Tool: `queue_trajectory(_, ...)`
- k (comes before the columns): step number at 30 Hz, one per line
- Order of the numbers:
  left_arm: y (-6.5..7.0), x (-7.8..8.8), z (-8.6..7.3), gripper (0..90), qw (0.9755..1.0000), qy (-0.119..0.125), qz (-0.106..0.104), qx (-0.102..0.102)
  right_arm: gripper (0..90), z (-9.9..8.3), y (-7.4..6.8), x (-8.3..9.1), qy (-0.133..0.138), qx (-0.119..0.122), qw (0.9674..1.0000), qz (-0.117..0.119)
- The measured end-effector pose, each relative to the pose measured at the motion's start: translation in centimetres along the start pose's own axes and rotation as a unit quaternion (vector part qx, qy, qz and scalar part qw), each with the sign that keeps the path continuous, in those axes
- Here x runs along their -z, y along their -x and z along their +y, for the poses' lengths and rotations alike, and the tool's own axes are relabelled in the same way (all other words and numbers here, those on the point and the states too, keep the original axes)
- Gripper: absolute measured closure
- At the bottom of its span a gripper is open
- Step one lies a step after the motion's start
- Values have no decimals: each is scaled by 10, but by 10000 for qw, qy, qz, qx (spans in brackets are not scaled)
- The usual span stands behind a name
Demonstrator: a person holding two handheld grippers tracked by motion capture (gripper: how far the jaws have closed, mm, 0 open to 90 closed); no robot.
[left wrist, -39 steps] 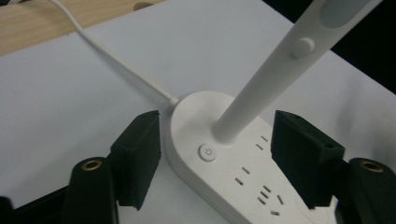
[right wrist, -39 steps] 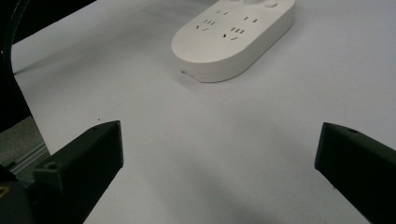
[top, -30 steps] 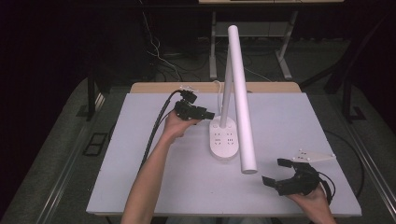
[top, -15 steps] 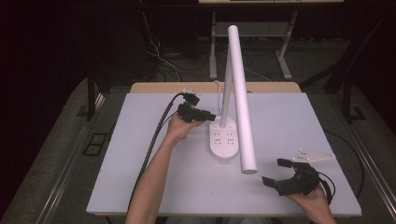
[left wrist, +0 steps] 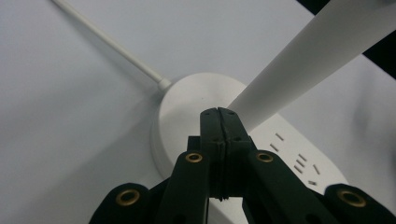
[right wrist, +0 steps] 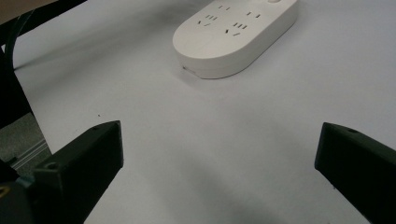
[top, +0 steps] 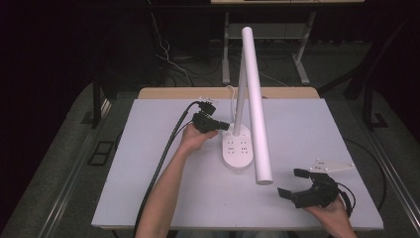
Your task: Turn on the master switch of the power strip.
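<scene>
The left gripper (top: 220, 124) is pointing at the back of a white desk lamp's base (top: 236, 151), its jaws pressed together with nothing between them and their tips sitting at the base's rear edge, just beside the lamp's stem (top: 240, 94); whether they are touching the base cannot be told. In the left gripper view the closed tips (left wrist: 219, 122) are lying over the rounded end of the base (left wrist: 187, 112), with the stem (left wrist: 308, 60) rising just beyond them and a thin white cord (left wrist: 107, 42) running away across the table. The left hand (top: 195, 139) is wrapping the gripper from below, the bare forearm reaching up from the near edge. The right gripper (top: 295, 182) is being held near the table's (top: 148, 163) right front corner, well apart from the lamp, its jaws standing wide apart and empty. The right gripper view is showing the base (right wrist: 233, 32) and its rows of sockets far ahead between the spread jaws. The lamp's long white head (top: 256, 104) is slanting out over the table toward the right gripper
</scene>
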State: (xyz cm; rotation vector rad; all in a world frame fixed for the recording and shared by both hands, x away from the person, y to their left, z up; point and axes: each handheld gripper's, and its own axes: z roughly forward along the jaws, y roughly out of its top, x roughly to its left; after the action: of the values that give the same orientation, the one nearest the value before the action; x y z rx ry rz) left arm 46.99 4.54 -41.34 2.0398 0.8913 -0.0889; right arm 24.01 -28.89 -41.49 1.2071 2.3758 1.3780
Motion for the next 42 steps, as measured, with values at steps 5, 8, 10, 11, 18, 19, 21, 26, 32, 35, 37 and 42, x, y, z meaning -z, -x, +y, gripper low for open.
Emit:
queue_trajectory(5, 2, -4, -2, 895, 9999, -114, 96, -67, 5, 0, 0, 0, -4, 24, 10000, -5)
queue_trajectory(8, 4, -7, -2, 896, 9997, -146, 187, -43, 5, 0, 0, -1, -19, 23, 10000, 6)
queue_trajectory(10, 6, -8, -2, 897, 9994, -206, 245, -95, 6, 0, 0, -1, -21, 25, 10000, 18)
queue_trajectory(11, 6, -8, -2, 897, 9993, -236, 260, -136, 5, 0, 0, -1, -29, 20, 10000, 22)
queue_trajectory(18, 10, -14, -5, 898, 9989, -210, 384, -172, 5, 0, 0, -1, -40, 7, 10000, 23)
queue_trajectory(19, 10, -15, -5, 899, 9989, -193, 386, -194, 5, 0, 0, -2, -44, 8, 10000, 27)
queue_trajectory(21, 12, -15, -5, 899, 9986, -219, 424, -231, 6, 0, 0, -2, -47, 7, 10000, 28)
queue_trajectory(26, 12, -13, -5, 900, 9978, -331, 460, -334, 5, 0, -1, -2, -44, 10, 10000, 27)
queue_trajectory(32, 12, -15, -6, 900, 9982, -302, 457, -252, 5, 0, -3, -3, -61, 50, 10000, 42)
queue_trajectory(35, 12, -15, -7, 900, 9976, -351, 476, -355, 5, 0, -3, -3, -60, 60, 10000, 38)
queue_trajectory(37, 13, -15, -7, 900, 9969, -358, 532, -451, 5, 0, -4, -4, -72, 56, 10000, 40)
queue_trajectory(42, 11, -15, -10, 900, 9978, -304, 499, -320, 5, 0, -5, -4, -64, 97, 9999, 37)
